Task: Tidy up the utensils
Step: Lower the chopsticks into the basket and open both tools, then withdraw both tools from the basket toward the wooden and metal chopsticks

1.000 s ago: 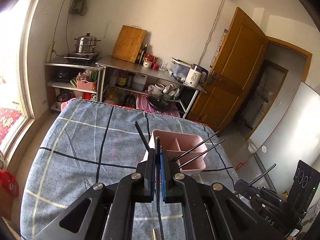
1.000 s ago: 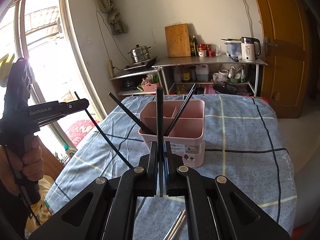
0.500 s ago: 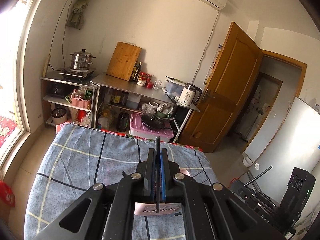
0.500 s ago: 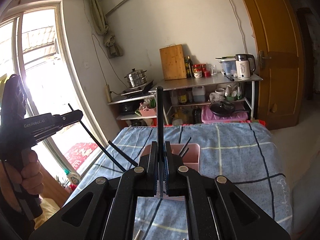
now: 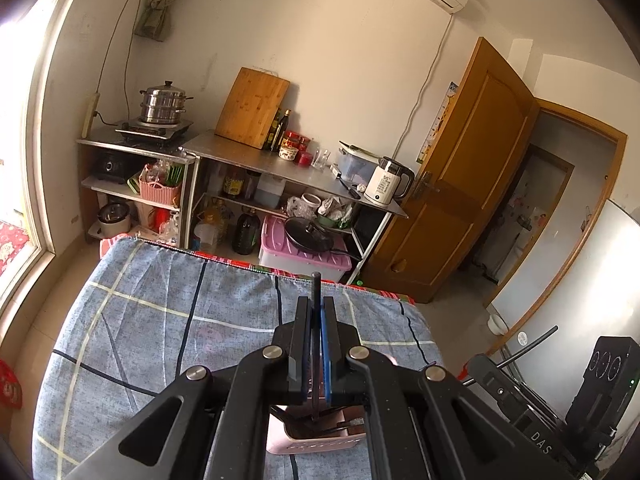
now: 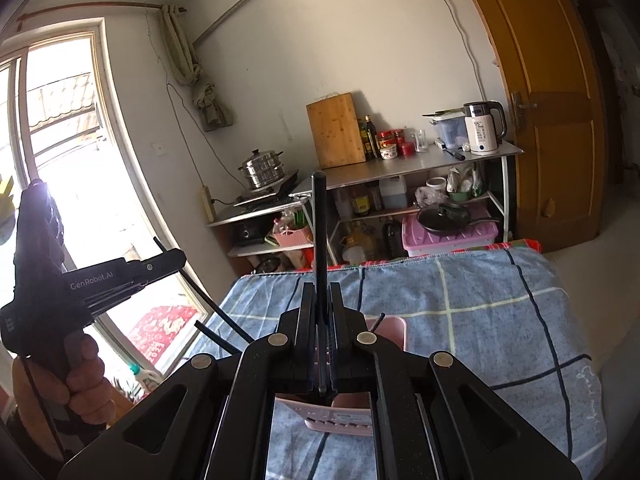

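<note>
My left tool (image 5: 316,344) is clamped tight on one black chopstick (image 5: 315,292), which stands up between the pads with its blunt end poking above them and its lower end reaching down toward the pink utensil holder (image 5: 316,442) just beneath. That holder sits on the blue checked cloth (image 5: 168,320) of the tabletop, toward the near edge, and I can make out dark utensil ends lying inside it. My right tool (image 6: 322,340) is likewise closed on a second black chopstick (image 6: 319,224), held nearly upright and rising well above the pads. The pink holder (image 6: 340,420) shows below and behind this tool too, mostly hidden by it, with another dark stick end (image 6: 378,320) jutting over its far rim. In the right wrist view my left hand (image 6: 80,384) grips its tool's handle off the left edge of the tabletop, the chopstick slanting down from it.
</note>
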`<state>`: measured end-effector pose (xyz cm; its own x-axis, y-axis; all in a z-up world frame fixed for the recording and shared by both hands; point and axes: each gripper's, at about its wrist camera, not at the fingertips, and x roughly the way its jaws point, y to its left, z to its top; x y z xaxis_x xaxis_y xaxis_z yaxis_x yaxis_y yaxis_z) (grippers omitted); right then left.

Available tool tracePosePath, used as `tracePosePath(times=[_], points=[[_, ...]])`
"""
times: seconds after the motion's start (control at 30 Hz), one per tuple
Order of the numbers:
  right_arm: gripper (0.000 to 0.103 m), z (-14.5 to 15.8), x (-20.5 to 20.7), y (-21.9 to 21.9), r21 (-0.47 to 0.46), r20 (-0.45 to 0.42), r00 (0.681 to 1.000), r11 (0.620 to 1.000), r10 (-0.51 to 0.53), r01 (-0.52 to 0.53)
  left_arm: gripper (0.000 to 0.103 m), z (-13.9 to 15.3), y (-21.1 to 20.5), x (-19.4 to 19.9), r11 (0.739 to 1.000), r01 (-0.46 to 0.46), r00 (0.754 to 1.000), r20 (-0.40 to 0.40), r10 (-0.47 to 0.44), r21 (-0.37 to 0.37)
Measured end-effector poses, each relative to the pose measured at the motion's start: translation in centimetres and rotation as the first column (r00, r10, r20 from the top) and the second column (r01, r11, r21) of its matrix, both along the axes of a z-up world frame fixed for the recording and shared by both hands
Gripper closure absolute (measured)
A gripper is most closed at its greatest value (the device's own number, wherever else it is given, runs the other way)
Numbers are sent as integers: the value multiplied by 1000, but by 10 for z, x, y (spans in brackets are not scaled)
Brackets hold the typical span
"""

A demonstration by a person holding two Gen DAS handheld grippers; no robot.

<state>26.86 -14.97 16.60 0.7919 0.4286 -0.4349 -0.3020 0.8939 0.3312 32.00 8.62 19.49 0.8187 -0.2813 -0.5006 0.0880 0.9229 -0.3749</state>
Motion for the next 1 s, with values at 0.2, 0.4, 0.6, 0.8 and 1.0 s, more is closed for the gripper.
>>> tracePosePath(times=[0.2, 0.4, 0.6, 0.8, 1.0], points=[[98, -22, 11, 9, -29, -47, 999, 1000, 8, -9, 99, -32, -4, 17, 1000, 18, 998, -66, -18, 4], [98, -36, 17, 15, -38, -89, 995, 998, 38, -42, 99, -49, -7, 24, 1000, 18, 994, -105, -16, 21], [90, -35, 12, 15, -56, -87, 995, 998, 37, -42, 93, -47, -7, 21, 999, -2, 995, -99, 7, 47], [89, -24, -2, 5, -52, -60, 998, 998, 27, -30, 88, -34, -1, 1, 999, -16, 998, -61, 19, 51], [89, -18, -30, -1, -81, -30, 999, 996, 25, -28, 87, -24, -2, -38, 998, -19, 1000, -16, 20, 65]])
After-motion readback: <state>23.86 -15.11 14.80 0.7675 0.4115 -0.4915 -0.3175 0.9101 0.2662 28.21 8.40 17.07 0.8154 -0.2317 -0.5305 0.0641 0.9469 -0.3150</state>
